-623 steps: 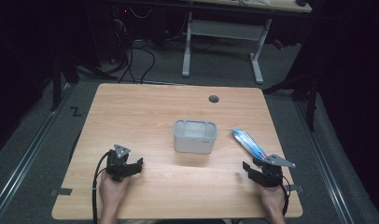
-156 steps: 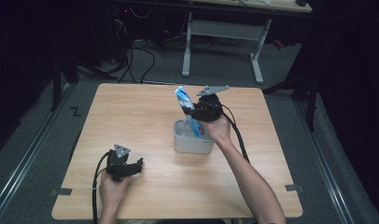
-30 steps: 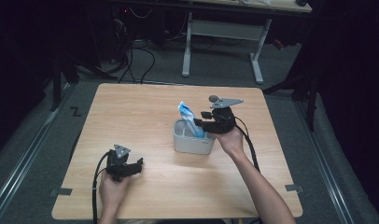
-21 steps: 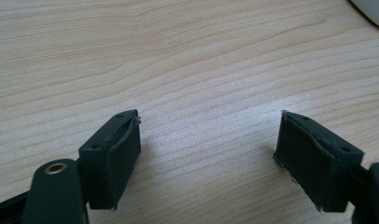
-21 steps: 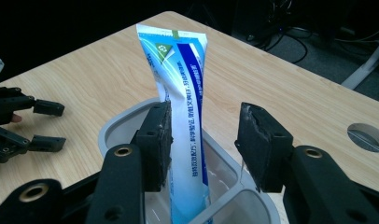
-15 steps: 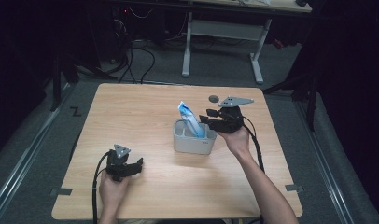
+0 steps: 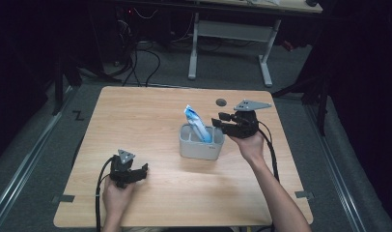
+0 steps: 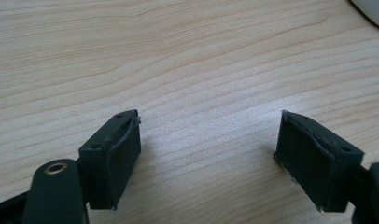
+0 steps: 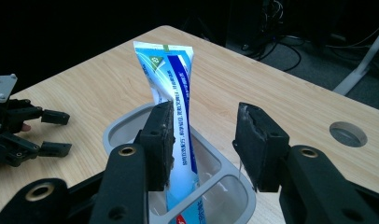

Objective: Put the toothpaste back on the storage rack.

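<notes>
Toothpaste tube (image 7: 198, 124), blue and white, stands tilted in the grey bin (image 7: 201, 147) at mid-table, crimped end up, lower end inside the compartment. Right gripper (image 7: 222, 123) held level just right of the bin, pointing at the tube from that side; hand (image 7: 248, 142) behind it, forearm running back to the near edge. Its jaws have just been closing, yet a gap remains: in the right gripper view the tube (image 9: 174, 107) passes in front of one pad, and whether that pad touches it cannot be told; the other pad stands clear of it, so no grip. That view also shows print on the tube, the bin's rim (image 9: 211, 214), and the left gripper (image 9: 47, 131) well beyond the bin. Left gripper (image 7: 140, 170) sits low, left of the bin and nearer the person, hand (image 7: 115, 195) resting on the table (image 7: 146, 116). Left gripper view shows its pads wide apart over bare wood grain (image 8: 192, 70), nothing between them, and a pale curved edge at the upper right corner.
</notes>
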Motion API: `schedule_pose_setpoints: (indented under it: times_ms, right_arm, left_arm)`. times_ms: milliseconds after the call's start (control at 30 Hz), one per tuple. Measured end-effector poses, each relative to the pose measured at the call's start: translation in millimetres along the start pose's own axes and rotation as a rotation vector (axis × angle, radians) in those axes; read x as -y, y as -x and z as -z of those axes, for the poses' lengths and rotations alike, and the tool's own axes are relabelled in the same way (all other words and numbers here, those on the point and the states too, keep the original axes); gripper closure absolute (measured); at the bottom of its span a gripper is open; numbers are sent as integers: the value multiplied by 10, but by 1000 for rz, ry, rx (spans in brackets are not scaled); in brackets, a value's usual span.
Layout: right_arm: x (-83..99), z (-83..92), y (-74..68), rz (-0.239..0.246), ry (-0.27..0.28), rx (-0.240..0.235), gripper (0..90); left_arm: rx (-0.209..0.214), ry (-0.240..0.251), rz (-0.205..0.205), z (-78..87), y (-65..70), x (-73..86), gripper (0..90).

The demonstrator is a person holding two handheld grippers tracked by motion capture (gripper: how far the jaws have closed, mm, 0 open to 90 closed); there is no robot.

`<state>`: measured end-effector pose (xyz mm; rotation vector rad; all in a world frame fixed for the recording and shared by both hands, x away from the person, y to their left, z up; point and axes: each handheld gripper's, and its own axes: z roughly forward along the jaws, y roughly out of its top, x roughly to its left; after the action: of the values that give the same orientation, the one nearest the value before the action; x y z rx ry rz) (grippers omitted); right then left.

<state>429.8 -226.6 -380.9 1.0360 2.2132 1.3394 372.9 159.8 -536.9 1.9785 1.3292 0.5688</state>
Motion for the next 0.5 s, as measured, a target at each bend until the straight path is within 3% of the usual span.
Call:
schedule_pose_setpoints:
  times_ms: [500]
  right_arm:
    - [113, 193, 83, -37, 32, 18, 582]
  left_arm:
    - [0, 0, 0, 0, 0, 0, 223]
